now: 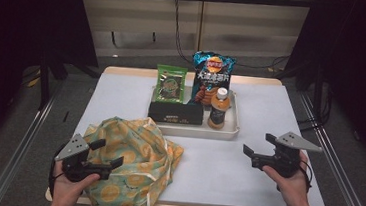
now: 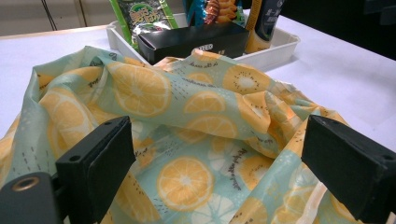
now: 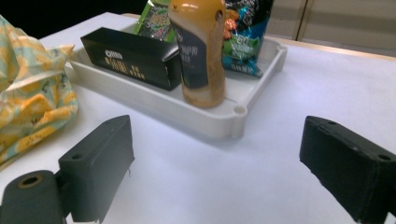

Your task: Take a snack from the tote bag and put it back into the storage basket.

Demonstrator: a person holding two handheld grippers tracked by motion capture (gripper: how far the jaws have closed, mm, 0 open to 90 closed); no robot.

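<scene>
Cloth bag [image 1: 130,163] looks limp, light and slippery; pinch a raised fold. Left gripper [image 1: 100,153] and right gripper [image 1: 258,148] gape wide, empty.

Readable print on the tray goods

Lay's roundel and large white Chinese characters, legible as 大波浪薯片, on the blue chip bag [image 1: 212,77] at 12 o'clock in the tray [image 1: 235,130]. Small white "OREO" mark with fine unreadable lines beneath on the black box [image 3: 132,56] at 9 o'clock of the bottle [image 3: 200,51]. Bottle label and green packet [image 1: 169,84] print too blurred to read.
</scene>
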